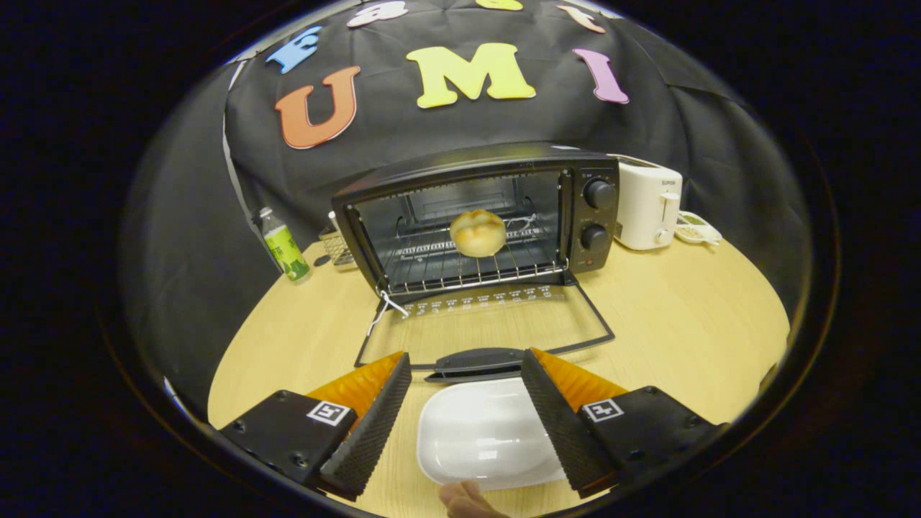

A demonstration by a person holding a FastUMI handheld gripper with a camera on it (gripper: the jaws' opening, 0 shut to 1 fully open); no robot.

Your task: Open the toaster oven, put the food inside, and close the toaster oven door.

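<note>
A black toaster oven (504,208) stands on the wooden table beyond the fingers, its glass door (489,327) folded down flat toward me. A round bread bun (478,232) rests on the wire rack inside the oven. The door's dark handle (478,363) lies just ahead of the fingertips. My gripper (466,360) is open, with nothing pressed between its fingers. Below it, between the fingers, sits an empty white plate (486,435).
A white toaster (647,205) and a small dish (696,230) stand right of the oven. A green-labelled bottle (284,248) and a wire basket (335,248) stand left of it. A fingertip (468,500) shows at the plate's near rim. The round table (691,324) drops off nearby.
</note>
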